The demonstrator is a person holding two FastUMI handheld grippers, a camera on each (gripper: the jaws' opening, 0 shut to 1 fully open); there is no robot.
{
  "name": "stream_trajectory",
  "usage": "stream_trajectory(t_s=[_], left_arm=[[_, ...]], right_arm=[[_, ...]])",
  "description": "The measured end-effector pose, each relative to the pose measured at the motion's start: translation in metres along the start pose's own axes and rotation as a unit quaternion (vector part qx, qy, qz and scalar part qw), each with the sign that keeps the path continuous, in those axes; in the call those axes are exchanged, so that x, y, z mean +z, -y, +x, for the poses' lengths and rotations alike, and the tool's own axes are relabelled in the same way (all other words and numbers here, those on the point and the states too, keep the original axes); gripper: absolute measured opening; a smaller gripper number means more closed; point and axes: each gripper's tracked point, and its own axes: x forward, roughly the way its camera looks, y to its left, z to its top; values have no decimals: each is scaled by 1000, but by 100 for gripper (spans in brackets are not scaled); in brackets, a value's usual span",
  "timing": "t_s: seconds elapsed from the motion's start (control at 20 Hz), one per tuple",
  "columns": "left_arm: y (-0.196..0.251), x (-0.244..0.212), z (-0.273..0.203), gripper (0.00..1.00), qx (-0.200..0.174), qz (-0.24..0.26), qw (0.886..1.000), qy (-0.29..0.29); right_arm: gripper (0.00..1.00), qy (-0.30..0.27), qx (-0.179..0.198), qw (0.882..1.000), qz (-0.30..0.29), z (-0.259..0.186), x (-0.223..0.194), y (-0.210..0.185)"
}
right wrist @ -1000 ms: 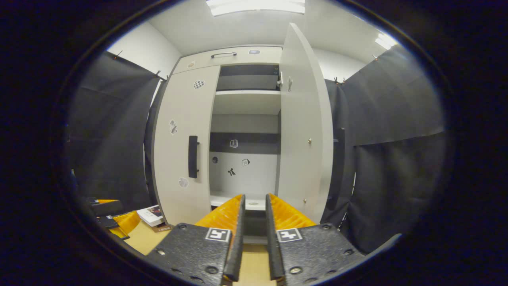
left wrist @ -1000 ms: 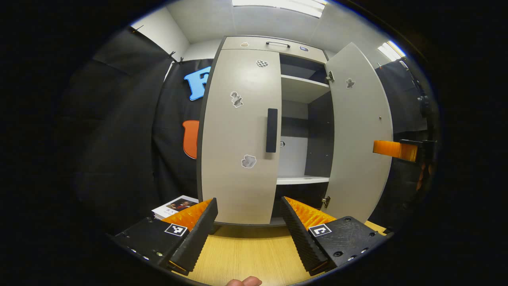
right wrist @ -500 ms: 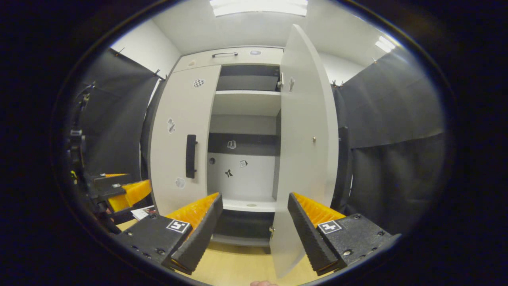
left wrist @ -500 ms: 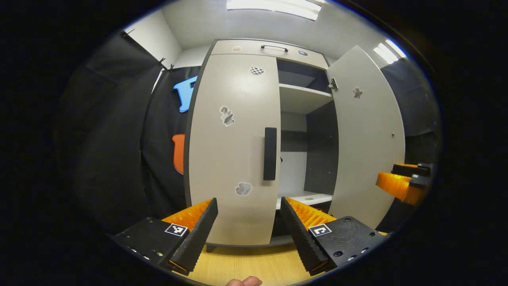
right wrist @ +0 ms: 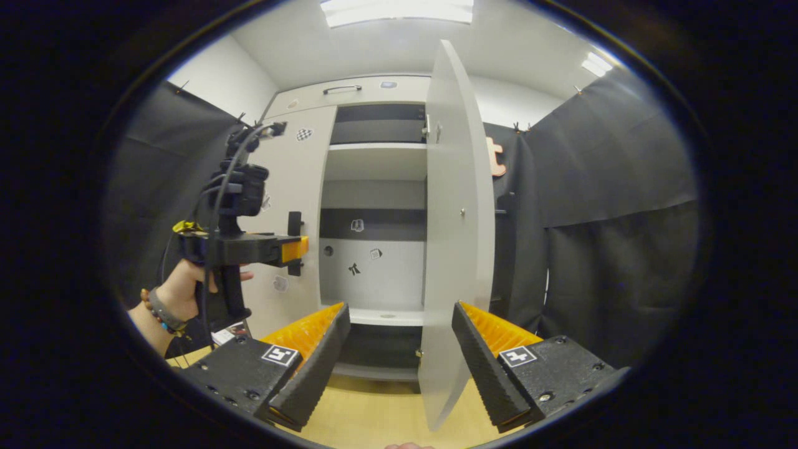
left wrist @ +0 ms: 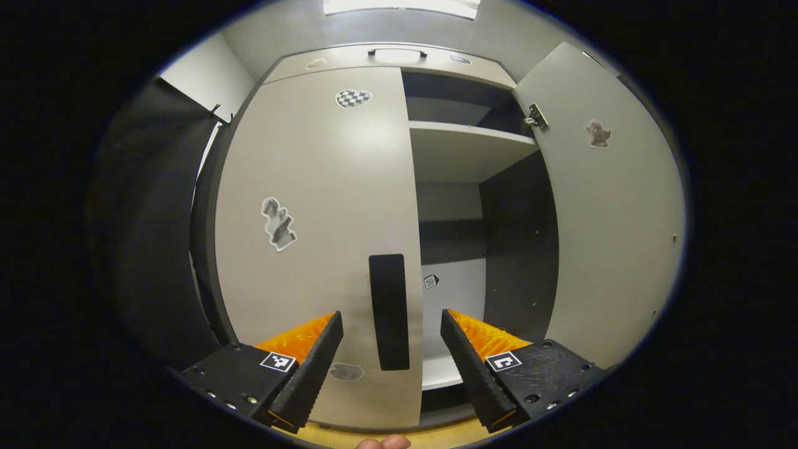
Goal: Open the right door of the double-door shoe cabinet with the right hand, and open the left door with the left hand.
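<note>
The grey shoe cabinet's left door (left wrist: 312, 206) is closed, with a black vertical handle (left wrist: 389, 310) near its right edge. My left gripper (left wrist: 391, 324) is open, its fingers on either side of that handle without touching it. The right door (left wrist: 614, 206) stands swung open, showing shelves (left wrist: 467, 134) inside. In the right gripper view the open right door (right wrist: 452, 237) is seen edge-on, and my right gripper (right wrist: 401, 318) is open with nothing held. The left gripper (right wrist: 293, 248), held by a hand (right wrist: 181, 287), sits at the left door's handle (right wrist: 294, 240).
Black cloth walls (right wrist: 611, 206) close in both sides of the cabinet. A wooden floor (right wrist: 380, 418) lies below. A top drawer with a handle (left wrist: 397, 53) runs across the cabinet. Stickers dot the doors and the inner back panel (right wrist: 374, 274).
My left gripper has moved forward, up to the left door's handle, which now lies between its fingers. My right gripper opened, let go of the right door and drew back a little.
</note>
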Motion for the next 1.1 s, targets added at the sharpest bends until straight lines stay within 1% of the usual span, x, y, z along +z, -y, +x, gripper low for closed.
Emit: stream_trajectory(t_s=[0.1, 0.2, 0.25, 0.3, 0.35, 0.45, 0.5, 0.6, 0.75, 0.8, 0.85, 0.9, 0.95, 1.0, 1.05, 1.1], left_arm=[[0, -4, 19, 95, 2, -1, 1000, -10], [-1, -10, 35, 96, 14, 4, 1000, -22], [0, -13, 41, 96, 14, -2, 1000, -28], [-3, -15, 41, 96, 22, -10, 999, -36], [-4, -11, 46, 96, 26, -16, 999, -27], [-6, -12, 43, 95, 35, -25, 999, -28], [-7, -11, 42, 96, 39, -27, 999, -25], [-7, -11, 44, 92, 39, -25, 999, -29], [-11, -11, 46, 90, 47, -34, 998, -25], [-14, -11, 45, 87, 53, -36, 998, -26], [-12, -12, 43, 85, 45, -40, 998, -30], [-13, -12, 45, 79, 39, -45, 998, -27], [-15, -12, 45, 76, 38, -52, 998, -24], [-16, -12, 43, 68, 36, -73, 997, -18], [-13, -10, 42, 48, 33, -68, 997, -19], [-16, -10, 41, 28, 36, -46, 998, -15]], right_arm=[[100, 1, -1, 1000, 4, -1, 1, 4], [100, 2, -3, 1000, 6, -1, 2, 8], [100, 3, -5, 1000, 6, -1, 2, 10], [100, 3, -6, 1000, 7, -1, 1, 11], [100, 2, -7, 1000, 7, -2, 2, 12], [100, 0, -9, 1000, 4, -1, 1, 12], [100, 4, -8, 1000, 5, -1, 1, 11], [100, 10, -3, 1000, 6, -1, 2, 9], [100, 4, -4, 1000, 4, 1, -2, 8], [100, 2, -2, 1000, 9, 1, -4, 8], [100, 2, 1, 1000, 13, 1, -6, 7], [100, 0, 3, 1000, 16, 2, -8, 8], [100, -2, 1, 1000, 18, 2, -10, 9], [100, -3, -1, 1000, 20, -1, -11, 11], [100, -6, -3, 1000, 22, -2, -12, 13], [100, -7, -4, 1000, 24, -4, -14, 15]])
